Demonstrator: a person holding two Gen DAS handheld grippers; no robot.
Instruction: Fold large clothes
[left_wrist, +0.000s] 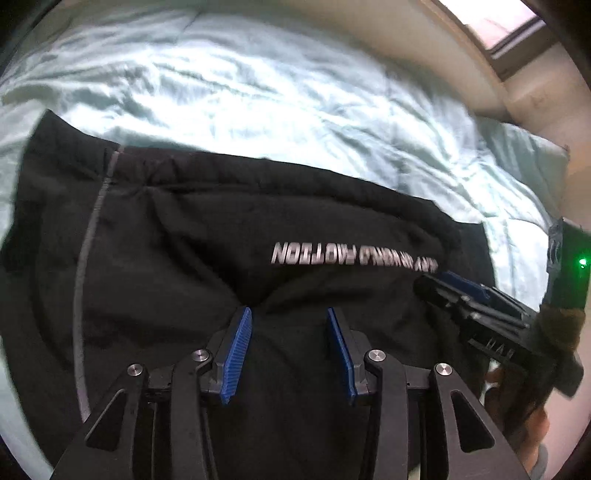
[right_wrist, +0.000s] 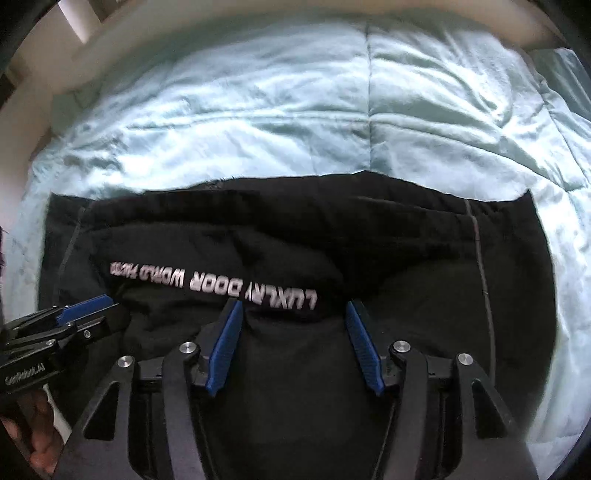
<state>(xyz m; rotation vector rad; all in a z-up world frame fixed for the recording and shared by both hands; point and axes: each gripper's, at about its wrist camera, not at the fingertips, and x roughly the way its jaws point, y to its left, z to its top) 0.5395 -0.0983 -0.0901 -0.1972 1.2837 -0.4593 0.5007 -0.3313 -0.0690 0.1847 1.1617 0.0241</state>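
On the bed: black garment (right_wrist: 295, 251) spread over a pale blue quilt (right_wrist: 295, 110), white lettering (right_wrist: 214, 284) upside down across a raised fold
Garment edge: far hem lies straight across the quilt; grey seam line (left_wrist: 92, 229) runs down its left side in the left wrist view
Left gripper (left_wrist: 290, 314): blue pads partly apart — black cloth bunched between them, pinched up into a ridge
Right gripper (right_wrist: 293, 306): jaws partly apart with cloth gathered between the pads — whether they press it, cannot tell
Grippers: side by side, near each other

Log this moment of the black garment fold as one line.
black garment on pale blue bedding | left gripper fabric between pads | right gripper fabric between pads | white lettering visible
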